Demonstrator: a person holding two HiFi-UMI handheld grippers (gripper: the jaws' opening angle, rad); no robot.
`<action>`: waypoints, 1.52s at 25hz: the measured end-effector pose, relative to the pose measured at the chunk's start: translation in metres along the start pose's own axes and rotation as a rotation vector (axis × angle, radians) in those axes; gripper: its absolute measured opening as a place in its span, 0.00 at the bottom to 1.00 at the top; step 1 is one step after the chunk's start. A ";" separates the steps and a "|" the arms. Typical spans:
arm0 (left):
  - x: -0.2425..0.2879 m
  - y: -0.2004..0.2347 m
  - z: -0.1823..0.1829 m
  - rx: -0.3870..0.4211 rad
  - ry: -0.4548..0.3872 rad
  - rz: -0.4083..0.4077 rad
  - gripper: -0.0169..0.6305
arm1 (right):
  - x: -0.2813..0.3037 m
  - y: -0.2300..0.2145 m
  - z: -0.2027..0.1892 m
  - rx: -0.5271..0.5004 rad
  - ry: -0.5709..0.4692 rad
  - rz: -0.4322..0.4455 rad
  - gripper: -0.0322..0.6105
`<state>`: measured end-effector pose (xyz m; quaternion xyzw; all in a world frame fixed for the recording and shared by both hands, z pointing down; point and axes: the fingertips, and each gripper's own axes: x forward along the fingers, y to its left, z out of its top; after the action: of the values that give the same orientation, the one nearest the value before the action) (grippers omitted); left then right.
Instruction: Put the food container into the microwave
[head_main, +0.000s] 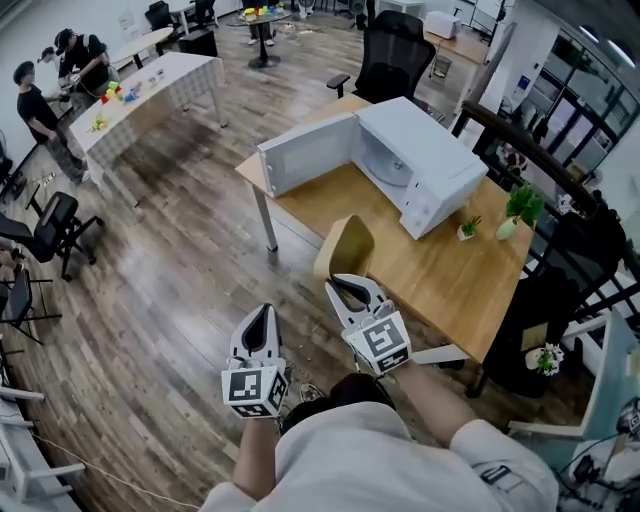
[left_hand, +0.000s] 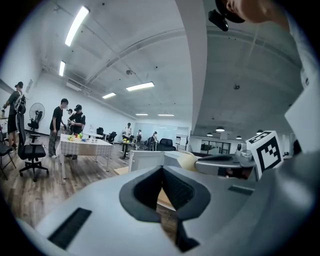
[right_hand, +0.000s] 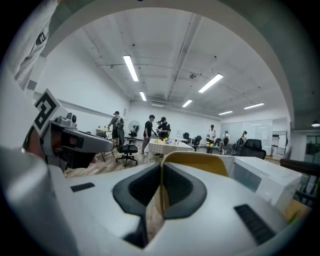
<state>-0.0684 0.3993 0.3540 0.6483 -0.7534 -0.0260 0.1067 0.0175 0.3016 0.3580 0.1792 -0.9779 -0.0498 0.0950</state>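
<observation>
A wooden table (head_main: 440, 270) is seen ahead, and on it a white microwave (head_main: 425, 165) is set with its door (head_main: 305, 152) swung wide open – the cavity is exposed. The yellow food container (head_main: 345, 250) is held upright in the air by the table's near edge, well apart from the microwave; its thin rim is clamped between the jaws of the right gripper (head_main: 352, 290). The left gripper (head_main: 262, 318) is carried beside it – jaws brought together, nothing between them.
</observation>
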 end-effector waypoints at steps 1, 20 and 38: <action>0.004 0.002 -0.002 -0.003 0.004 -0.005 0.05 | 0.004 -0.004 -0.004 0.004 0.014 -0.007 0.09; 0.192 0.021 -0.008 0.047 0.135 -0.108 0.05 | 0.114 -0.145 -0.046 0.074 0.071 -0.044 0.09; 0.352 0.002 -0.030 0.106 0.292 -0.215 0.05 | 0.165 -0.259 -0.107 0.148 0.177 -0.059 0.09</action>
<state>-0.1124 0.0566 0.4282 0.7266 -0.6568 0.0970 0.1769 -0.0238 -0.0057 0.4566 0.2184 -0.9610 0.0358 0.1657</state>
